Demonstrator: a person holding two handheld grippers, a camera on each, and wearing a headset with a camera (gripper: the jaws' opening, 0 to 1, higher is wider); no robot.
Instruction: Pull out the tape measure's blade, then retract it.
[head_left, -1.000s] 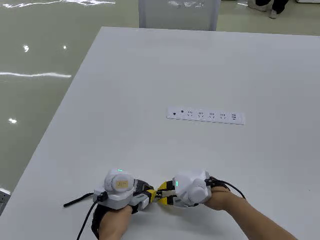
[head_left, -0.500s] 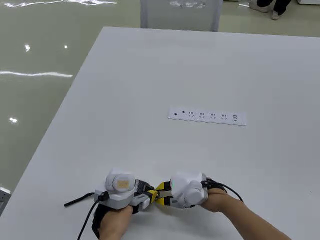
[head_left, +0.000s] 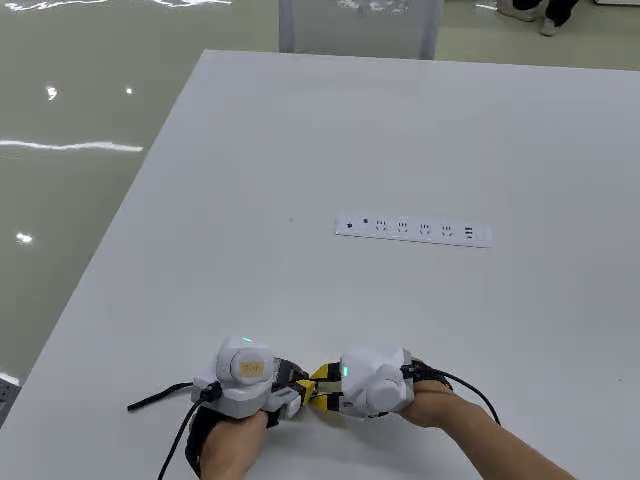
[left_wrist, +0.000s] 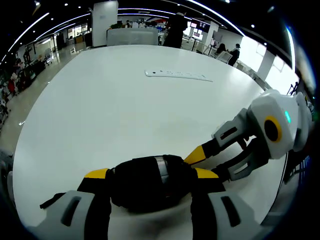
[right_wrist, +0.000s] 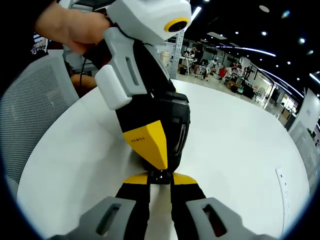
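Observation:
A black tape measure (left_wrist: 150, 186) sits low over the white table (head_left: 300, 150), and my left gripper (left_wrist: 150, 175) is shut on its body, one yellow-tipped finger on each side. In the right gripper view the case (right_wrist: 172, 125) stands right ahead, with my right gripper (right_wrist: 161, 178) shut on the small blade tip at the case mouth. From above, the left gripper (head_left: 296, 388) and right gripper (head_left: 322, 386) meet tip to tip near the table's front edge, and the tape measure (head_left: 306, 384) is mostly hidden between them. Hardly any blade shows.
A white power strip (head_left: 412, 230) lies across the middle of the table, well beyond the grippers. The table's left edge drops to a glossy floor. A grey chair (head_left: 358, 25) stands at the far end. A black cable (head_left: 155, 403) trails left from the left gripper.
The right gripper has crept a little to the left, closer to the left gripper. The left gripper stays where it was, holding the case.

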